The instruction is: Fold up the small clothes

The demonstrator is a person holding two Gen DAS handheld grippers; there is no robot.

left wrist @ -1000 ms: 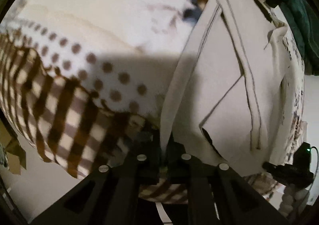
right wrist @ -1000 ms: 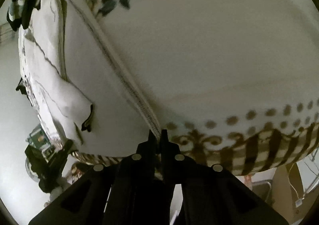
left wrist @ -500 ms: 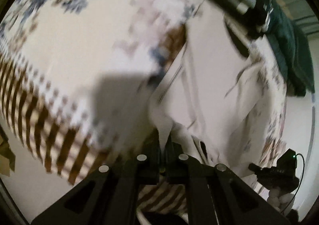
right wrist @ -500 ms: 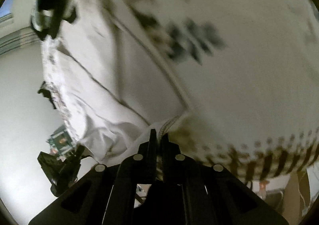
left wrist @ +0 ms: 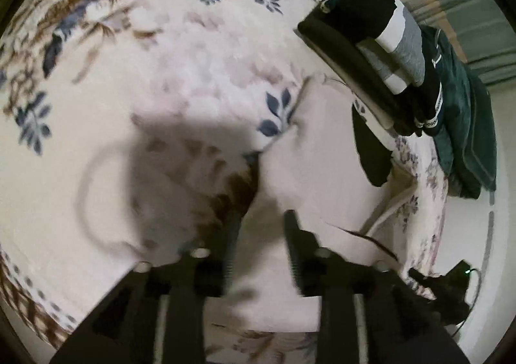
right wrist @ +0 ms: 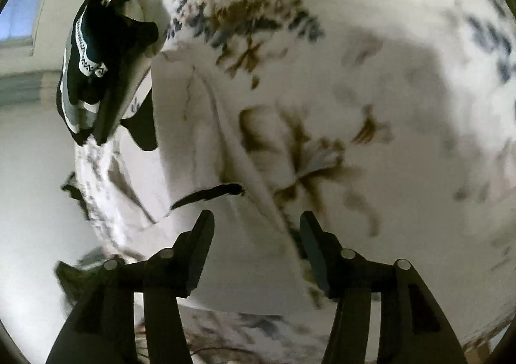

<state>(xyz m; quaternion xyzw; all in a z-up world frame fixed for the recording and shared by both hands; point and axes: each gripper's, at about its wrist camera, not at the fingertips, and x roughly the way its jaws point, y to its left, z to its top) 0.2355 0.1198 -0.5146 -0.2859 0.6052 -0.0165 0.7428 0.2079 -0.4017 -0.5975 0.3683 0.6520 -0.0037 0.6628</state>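
Observation:
A white garment (left wrist: 316,170) lies folded over on the floral bedspread (left wrist: 161,57). My left gripper (left wrist: 261,228) is open just above its near part, holding nothing. In the right wrist view the same white garment (right wrist: 200,151) lies left of centre, with a dark label edge showing. My right gripper (right wrist: 256,225) is open over its near edge and empty. Both views are motion-blurred.
A stack of folded dark and grey clothes (left wrist: 387,51) sits beyond the garment; it also shows in the right wrist view (right wrist: 93,73). A dark green cloth (left wrist: 467,125) lies at the far right. The bedspread (right wrist: 387,106) spreads to the right.
Both grippers carried the garment's edge forward over itself, then opened and let go. The striped bedspread border has dropped out of view as they moved in over the bed.

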